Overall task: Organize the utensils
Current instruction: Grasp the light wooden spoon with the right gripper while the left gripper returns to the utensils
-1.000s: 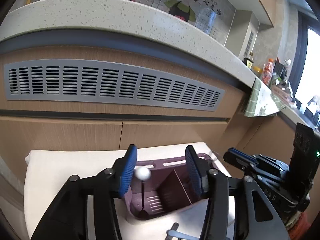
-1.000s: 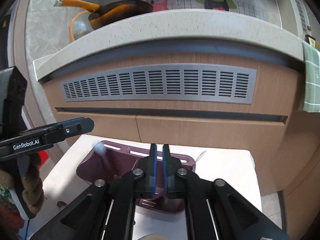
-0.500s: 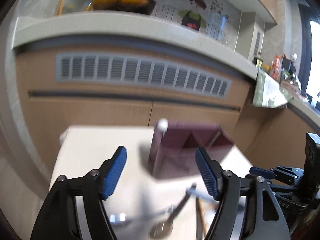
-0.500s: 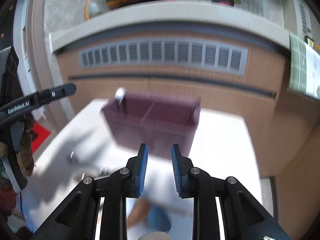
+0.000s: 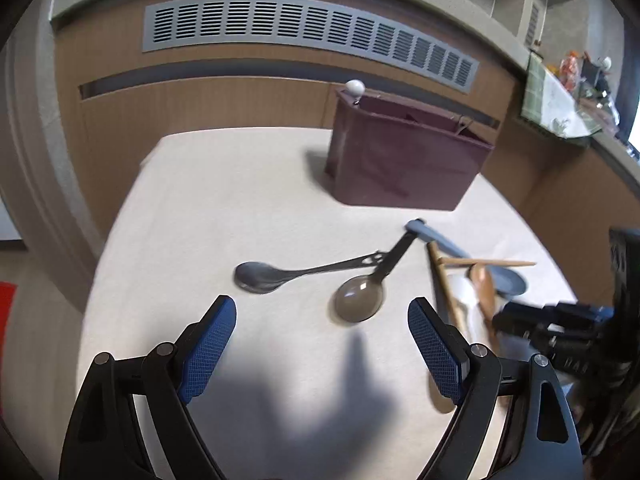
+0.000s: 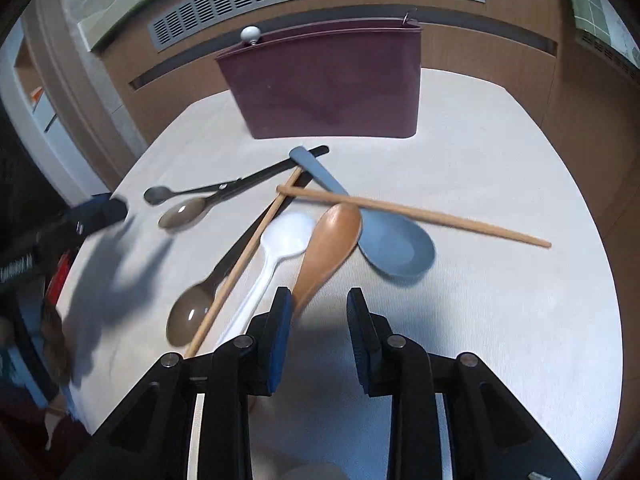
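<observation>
A maroon utensil holder (image 5: 404, 156) (image 6: 328, 84) stands at the back of the white table, with a white-knobbed utensil (image 6: 250, 34) in its left end. Loose utensils lie in front of it: a metal spoon (image 5: 260, 276), a dark spoon (image 5: 360, 300), a blue spoon (image 6: 396, 244), a brown wooden spoon (image 6: 328, 248), a white plastic spoon (image 6: 280, 240) and two chopsticks (image 6: 412, 212). My left gripper (image 5: 322, 344) is open and empty above the table, near the metal and dark spoons. My right gripper (image 6: 318, 320) is open and empty, right over the brown spoon's handle.
A wooden cabinet front with a grey vent grille (image 5: 304, 28) rises behind the table (image 5: 240, 208). A counter with a green cloth (image 5: 548, 96) runs along the right. A second dark spoon (image 6: 192, 312) lies by the left chopstick.
Both grippers have pulled back from the holder and tilted down over the table. The right gripper has gone from shut to open. The left gripper has opened wider.
</observation>
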### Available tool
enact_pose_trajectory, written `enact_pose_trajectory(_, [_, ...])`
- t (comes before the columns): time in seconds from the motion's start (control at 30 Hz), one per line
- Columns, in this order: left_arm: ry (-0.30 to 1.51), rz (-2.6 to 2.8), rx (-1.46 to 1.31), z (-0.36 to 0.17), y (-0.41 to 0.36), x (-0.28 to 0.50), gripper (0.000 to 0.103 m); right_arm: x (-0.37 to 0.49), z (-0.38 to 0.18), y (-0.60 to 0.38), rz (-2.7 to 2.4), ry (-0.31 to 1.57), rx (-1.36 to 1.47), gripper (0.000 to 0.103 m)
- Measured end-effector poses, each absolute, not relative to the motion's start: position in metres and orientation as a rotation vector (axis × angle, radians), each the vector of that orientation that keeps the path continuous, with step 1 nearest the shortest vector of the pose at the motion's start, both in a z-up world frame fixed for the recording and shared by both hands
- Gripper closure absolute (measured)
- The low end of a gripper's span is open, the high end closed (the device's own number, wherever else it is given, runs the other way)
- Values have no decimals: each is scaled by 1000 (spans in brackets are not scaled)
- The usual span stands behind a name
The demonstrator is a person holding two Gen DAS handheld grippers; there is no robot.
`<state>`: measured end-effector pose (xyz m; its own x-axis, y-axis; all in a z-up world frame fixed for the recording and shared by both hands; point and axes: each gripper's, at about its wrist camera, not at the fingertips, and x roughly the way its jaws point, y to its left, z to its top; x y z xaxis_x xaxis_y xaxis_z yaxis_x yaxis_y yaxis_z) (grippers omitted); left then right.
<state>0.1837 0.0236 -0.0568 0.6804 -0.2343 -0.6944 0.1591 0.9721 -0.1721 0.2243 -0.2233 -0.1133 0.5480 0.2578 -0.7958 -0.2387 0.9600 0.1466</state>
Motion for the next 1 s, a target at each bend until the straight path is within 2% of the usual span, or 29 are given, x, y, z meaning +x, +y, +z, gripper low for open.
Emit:
enact_pose_trajectory(0.2, [833, -254, -90, -65, 17, 187, 15, 247, -117, -215, 247, 958, 38, 75])
enact_pose_trajectory(0.47, [865, -290, -103, -72, 6, 191, 15, 253, -121, -200, 216, 926, -119, 75])
enact_pose_trajectory(0.57, [842, -292, -98, -68, 3, 189, 15, 249, -119, -207, 232, 922, -122, 75])
enact_pose_trajectory(0.67, [821, -279, -101, -66, 4, 189, 15, 242, -119, -219, 217, 912, -133, 81])
enact_pose_trajectory(1.0, [834, -268, -89, -71, 0, 196, 16, 230, -120, -246, 182, 901, -103, 80])
